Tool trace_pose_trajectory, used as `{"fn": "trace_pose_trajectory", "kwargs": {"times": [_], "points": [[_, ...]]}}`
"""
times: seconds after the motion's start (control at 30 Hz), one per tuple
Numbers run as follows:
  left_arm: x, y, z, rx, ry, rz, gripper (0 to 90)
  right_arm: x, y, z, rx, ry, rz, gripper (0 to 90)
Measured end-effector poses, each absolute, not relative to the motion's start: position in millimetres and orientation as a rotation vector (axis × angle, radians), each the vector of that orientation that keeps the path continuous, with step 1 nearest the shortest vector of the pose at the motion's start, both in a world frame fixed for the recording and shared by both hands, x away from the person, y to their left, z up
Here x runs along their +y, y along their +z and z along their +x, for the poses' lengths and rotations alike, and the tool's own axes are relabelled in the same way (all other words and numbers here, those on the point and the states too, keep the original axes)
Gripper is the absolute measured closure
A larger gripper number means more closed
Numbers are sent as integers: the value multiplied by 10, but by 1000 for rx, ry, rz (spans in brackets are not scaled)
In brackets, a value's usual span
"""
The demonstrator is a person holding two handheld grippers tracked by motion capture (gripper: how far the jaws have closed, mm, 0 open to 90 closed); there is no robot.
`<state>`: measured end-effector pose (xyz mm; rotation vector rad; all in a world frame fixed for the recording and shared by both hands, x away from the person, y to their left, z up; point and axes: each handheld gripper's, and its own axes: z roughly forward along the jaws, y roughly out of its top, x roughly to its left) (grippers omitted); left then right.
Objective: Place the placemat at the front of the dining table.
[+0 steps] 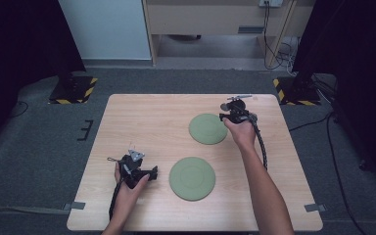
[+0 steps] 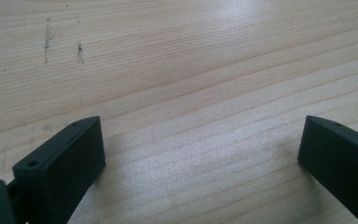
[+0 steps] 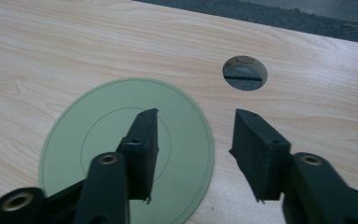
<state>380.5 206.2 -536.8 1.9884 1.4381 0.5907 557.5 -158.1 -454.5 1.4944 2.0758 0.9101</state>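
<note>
Two flat round green plates lie on the wooden table (image 1: 142, 122): the far plate (image 1: 208, 129) right of centre and the near plate (image 1: 192, 178) toward the front. My right gripper (image 1: 223, 116) is at the far plate's right edge. In the right gripper view its jaws stand apart over that plate's rim (image 3: 98, 135), one jaw above the plate and the other above bare wood; the right gripper (image 3: 196, 114) holds nothing. My left gripper (image 1: 152, 174) rests left of the near plate. The left gripper (image 2: 200, 123) is open wide over bare wood.
A round cable hole (image 3: 244, 73) is cut into the table beyond the far plate. Black stands with yellow-black striped bases (image 1: 73, 88) sit on the grey floor at the table's far corners. Cables trail on the floor at the right.
</note>
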Motion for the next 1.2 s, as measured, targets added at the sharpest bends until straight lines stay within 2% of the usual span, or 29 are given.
{"fn": "trace_pose_trajectory", "kwargs": {"times": [0.33, 0.5, 0.8, 1.2], "points": [[2062, -5367, 3801, 1434, 589, 1991, 0, -1641, -4471, 5532, 2061, 988, 1533, 256], [2062, -5367, 3801, 1434, 589, 1991, 0, -1693, -4479, 5550, 2043, 1031, 1553, 176], [2062, -5367, 3801, 1434, 589, 1991, 0, -1793, -4476, 5535, 2033, 1026, 1567, 99], [2056, -5368, 3802, 1440, 590, 1987, 0, -1954, -4426, 5360, 2019, 1046, 1568, 75]]}}
